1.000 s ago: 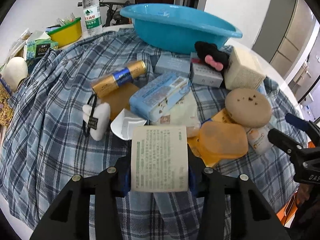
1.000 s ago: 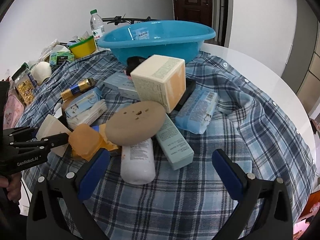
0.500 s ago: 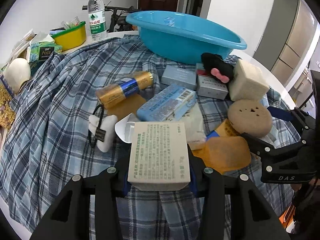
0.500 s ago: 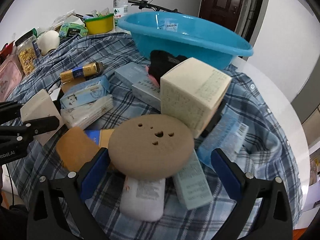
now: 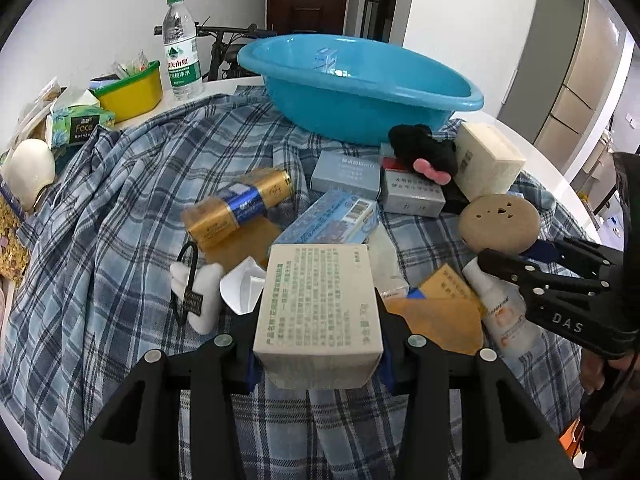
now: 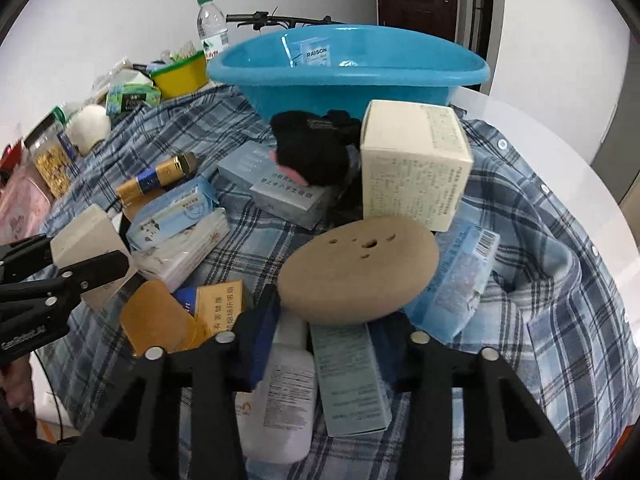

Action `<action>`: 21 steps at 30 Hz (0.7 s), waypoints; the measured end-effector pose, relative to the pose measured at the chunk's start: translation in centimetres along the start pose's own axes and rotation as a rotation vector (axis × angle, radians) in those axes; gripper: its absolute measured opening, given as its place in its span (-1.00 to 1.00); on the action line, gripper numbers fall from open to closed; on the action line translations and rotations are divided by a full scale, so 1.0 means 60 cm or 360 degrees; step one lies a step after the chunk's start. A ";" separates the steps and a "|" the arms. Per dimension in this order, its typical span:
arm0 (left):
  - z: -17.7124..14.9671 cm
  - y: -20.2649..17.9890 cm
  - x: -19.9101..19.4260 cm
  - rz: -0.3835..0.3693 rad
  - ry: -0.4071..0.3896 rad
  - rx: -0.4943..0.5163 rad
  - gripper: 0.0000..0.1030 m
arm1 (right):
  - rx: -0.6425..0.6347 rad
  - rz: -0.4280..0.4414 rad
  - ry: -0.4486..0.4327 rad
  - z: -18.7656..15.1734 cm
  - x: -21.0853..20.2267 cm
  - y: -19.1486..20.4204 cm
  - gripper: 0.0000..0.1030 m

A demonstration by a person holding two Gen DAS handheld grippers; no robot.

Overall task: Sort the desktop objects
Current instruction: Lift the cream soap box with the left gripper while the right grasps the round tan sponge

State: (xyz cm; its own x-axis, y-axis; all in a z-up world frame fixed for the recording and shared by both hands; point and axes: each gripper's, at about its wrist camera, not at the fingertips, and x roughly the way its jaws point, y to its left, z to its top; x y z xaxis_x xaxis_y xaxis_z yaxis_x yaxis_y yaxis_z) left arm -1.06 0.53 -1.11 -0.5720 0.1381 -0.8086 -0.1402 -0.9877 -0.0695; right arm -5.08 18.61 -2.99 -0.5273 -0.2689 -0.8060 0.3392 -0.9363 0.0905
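**Both grippers closed on items above the pile**

The left gripper clamps a cream printed box between its pads at the lower centre of the left wrist view. The right gripper is closed on the edge of a round tan sponge, low in the middle of the right wrist view. Beyond the sponge a cream carton stands to the upper right, with a black plush to its left. The blue basin sits at the top centre, on the plaid cloth.
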 end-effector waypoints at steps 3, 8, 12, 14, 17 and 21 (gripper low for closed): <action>0.003 -0.002 -0.003 -0.0004 -0.0017 0.0001 -0.11 | 0.0013 0.0002 -0.0007 -0.002 -0.006 -0.004 -0.23; 0.011 -0.007 -0.010 0.0002 -0.0051 0.0009 -0.11 | 0.0018 -0.0078 0.0008 -0.002 0.003 -0.007 0.40; 0.017 -0.008 -0.015 0.0007 -0.0072 0.0006 -0.11 | -0.0024 -0.0149 -0.0008 0.006 0.004 -0.010 0.62; 0.021 -0.009 -0.016 0.0005 -0.0079 0.0007 -0.11 | -0.0065 -0.0178 -0.0022 0.010 0.009 -0.007 0.73; 0.023 -0.010 -0.017 0.0002 -0.0082 0.0015 -0.11 | -0.0098 -0.0202 -0.0026 0.018 0.022 -0.003 0.73; 0.022 -0.011 -0.016 0.0001 -0.0074 0.0015 -0.11 | -0.0099 -0.0199 -0.0065 0.022 0.021 -0.005 0.55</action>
State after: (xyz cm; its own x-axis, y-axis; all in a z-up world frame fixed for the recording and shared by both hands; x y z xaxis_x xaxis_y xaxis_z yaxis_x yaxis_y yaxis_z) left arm -1.48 1.12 0.44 -0.6088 0.1413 -0.7807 -0.1473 -0.9870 -0.0638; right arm -6.86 18.27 -3.27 -0.5993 -0.1612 -0.7842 0.3158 -0.9477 -0.0465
